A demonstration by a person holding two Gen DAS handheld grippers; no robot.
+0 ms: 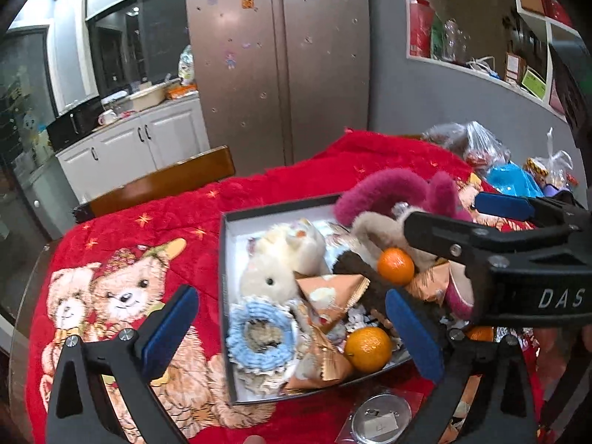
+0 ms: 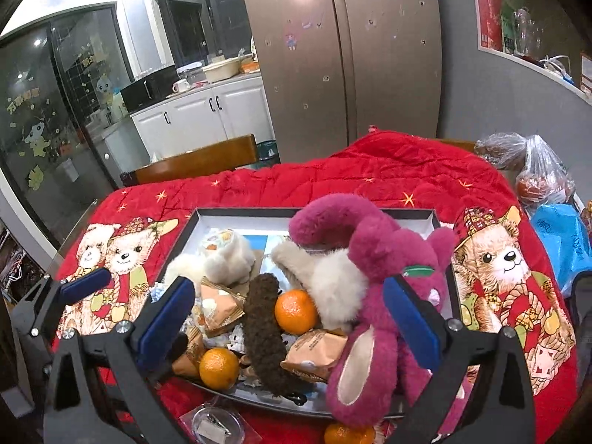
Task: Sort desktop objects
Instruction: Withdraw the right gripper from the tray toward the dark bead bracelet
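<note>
Both grippers, left (image 1: 292,333) and right (image 2: 292,323), hang spread wide and empty over the shallow black-rimmed box (image 2: 438,218); nearest the right gripper, at 1 o'clock from it, lies the magenta plush bear (image 2: 388,296), long axis 12-to-6.

Open left claw (image 1: 292,327) over box (image 1: 224,277) — plush toys, oranges (image 1: 368,348)

"DAS" on the right hand-held gripper (image 1: 436,218)
</note>
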